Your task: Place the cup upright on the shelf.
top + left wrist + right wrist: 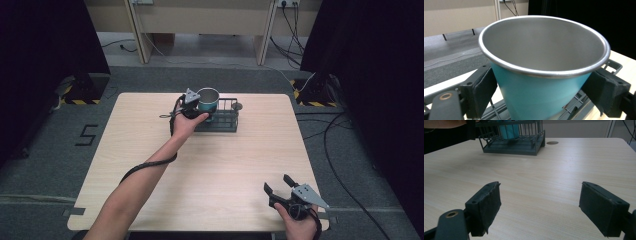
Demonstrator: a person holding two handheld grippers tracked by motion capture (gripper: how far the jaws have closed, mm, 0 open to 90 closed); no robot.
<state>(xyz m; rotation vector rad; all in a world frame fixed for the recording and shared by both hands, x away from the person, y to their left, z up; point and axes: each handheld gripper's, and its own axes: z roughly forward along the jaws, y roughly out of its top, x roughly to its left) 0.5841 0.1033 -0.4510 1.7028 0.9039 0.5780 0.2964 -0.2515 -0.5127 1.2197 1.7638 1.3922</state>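
Observation:
A teal metal cup (208, 99) with a silver rim and inside stands upright over the dark wire rack (226, 120) at the table's far middle. My left gripper (196, 106) is shut on the teal cup (536, 92); its two black pads (482, 92) press the cup's sides, and the rack's wires (574, 105) lie just beneath. My right gripper (279, 186) rests near the table's front right corner, open, with nothing between its pads (486, 207). From there the rack (511, 142) and the cup (509, 130) sit far across the table.
The light wooden table (210, 170) has a small round brown disc (552, 142) beside the rack's right end. Dark curtains flank both sides; cables run over the grey floor at right. A forearm (145, 185) crosses the table's left half.

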